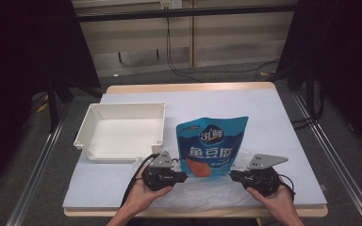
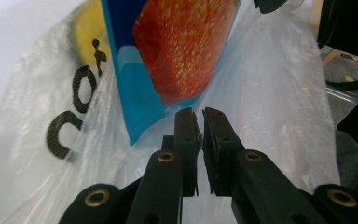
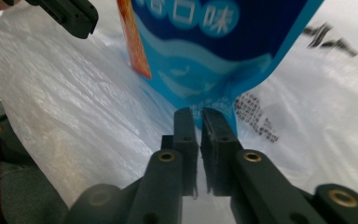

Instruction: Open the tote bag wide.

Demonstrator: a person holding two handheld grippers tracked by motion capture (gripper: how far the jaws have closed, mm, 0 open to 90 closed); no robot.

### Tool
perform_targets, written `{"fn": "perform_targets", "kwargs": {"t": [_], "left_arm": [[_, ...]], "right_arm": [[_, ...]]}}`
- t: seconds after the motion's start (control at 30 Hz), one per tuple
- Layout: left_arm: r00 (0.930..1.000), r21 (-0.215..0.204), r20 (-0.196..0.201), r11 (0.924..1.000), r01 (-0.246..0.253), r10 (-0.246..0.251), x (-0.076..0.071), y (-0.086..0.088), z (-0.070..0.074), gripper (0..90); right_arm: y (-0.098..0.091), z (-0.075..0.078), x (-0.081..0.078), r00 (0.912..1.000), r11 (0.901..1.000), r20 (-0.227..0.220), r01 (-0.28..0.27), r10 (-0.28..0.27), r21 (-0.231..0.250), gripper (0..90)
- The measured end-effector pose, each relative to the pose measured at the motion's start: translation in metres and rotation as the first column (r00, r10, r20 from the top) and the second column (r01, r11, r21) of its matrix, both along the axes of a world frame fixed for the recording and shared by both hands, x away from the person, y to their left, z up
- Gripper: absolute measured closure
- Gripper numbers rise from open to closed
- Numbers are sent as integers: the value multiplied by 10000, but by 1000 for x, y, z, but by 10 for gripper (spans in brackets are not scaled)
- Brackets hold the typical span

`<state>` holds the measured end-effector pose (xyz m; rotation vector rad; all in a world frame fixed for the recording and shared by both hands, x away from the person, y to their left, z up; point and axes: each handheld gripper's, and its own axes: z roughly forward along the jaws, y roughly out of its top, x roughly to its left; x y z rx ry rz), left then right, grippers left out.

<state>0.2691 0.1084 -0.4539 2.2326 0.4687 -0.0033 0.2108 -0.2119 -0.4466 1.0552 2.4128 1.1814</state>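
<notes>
One blue snack pouch stands upright near the counter's front edge, inside one clear plastic bag spread flat there. It sits between the two tongs: left tongs just beside its lower left corner, right tongs just beside its lower right. Both tongs are clenched, each seemingly pinching bag film at its tips. One white tray rests toward the counter's left edge.
</notes>
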Motion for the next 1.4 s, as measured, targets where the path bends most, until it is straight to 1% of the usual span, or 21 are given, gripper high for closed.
{"fn": "perform_targets", "kwargs": {"t": [0.07,0.13,0.2,0.27,0.3,0.37,0.4,0.43,0.6,0.7,0.73,0.83,0.87,0.93,0.97,1.0,1.13,1.2,1.3,1.37,1.4], "left_arm": [[10000,170,-62,9998,-39,40,-1,-3,-8,842],[9998,571,-56,9982,198,-195,-6,-7,-14,842],[9995,753,-43,9967,313,-311,-7,-10,-15,834],[9977,870,46,9939,673,-680,-9,-13,-17,832],[9962,938,-75,9918,873,-870,-11,-15,-20,832],[9967,915,-152,9925,810,-799,-13,-14,-21,842],[9949,1000,-125,9898,1013,-1005,-12,-12,-21,857],[9953,847,-214,9918,954,-940,-14,-13,-22,877],[9876,1102,-220,9815,1568,-1553,-25,-13,-20,900],[9854,950,-193,9808,1703,-1692,-29,-14,-20,900],[9839,1224,-233,9762,1789,-1774,-30,-13,-18,900],[9807,1035,-177,9753,1953,-1945,-31,-15,-19,900],[9810,1282,-215,9726,1941,-1929,-32,-15,-18,900],[9778,1215,-234,9702,2097,-2084,-34,-16,-18,900],[9711,1330,-428,9620,2384,-2347,-33,-15,-16,900],[9730,1288,-280,9645,2307,-2290,-34,-16,-17,900],[9726,1270,-241,9643,2325,-2313,-35,-17,-17,900],[9762,1237,-101,9685,2162,-2166,-36,-17,-18,900],[9752,1234,-119,9675,2206,-2208,-36,-17,-18,900],[9714,1341,-186,9622,2369,-2365,-36,-18,-16,900],[9711,1275,-199,9628,2382,-2377,-37,-18,-17,900]], "right_arm": [[2,-4,1,10000,9999,-87,37,-38,-136,873],[4,-6,2,9998,9998,-175,40,-43,-206,874],[5,-7,2,9998,9998,-221,16,-20,-189,878],[6,-6,2,9999,9999,-146,5,-7,-152,879],[7,-5,1,9999,9999,-130,29,-30,-136,880],[10,-3,0,9999,9999,-75,-90,90,-94,880],[11,-4,0,9998,9998,-82,-192,191,-71,880],[13,-4,0,9996,9996,-121,-272,271,-111,885],[22,-4,2,9990,9990,-122,-437,437,55,893],[30,-3,2,9980,9980,-117,-626,626,76,893],[32,-4,2,9977,9977,-158,-665,667,87,892],[39,-8,4,9962,9966,-318,-807,812,163,893],[42,-9,4,9957,9962,-347,-859,863,138,892],[49,-10,5,9933,9939,-364,-1094,1097,96,886],[51,-11,5,9919,9928,-430,-1189,1193,113,886],[55,-12,6,9905,9915,-430,-1301,1303,73,886],[65,-13,10,9879,9890,-495,-1464,1471,188,884],[69,-13,10,9842,9858,-594,-1653,1667,280,884],[75,-12,10,9823,9834,-471,-1809,1814,148,884],[76,-11,13,9845,9851,-403,-1693,1705,307,885],[77,-12,14,9856,9864,-401,-1634,1641,200,886]]}}
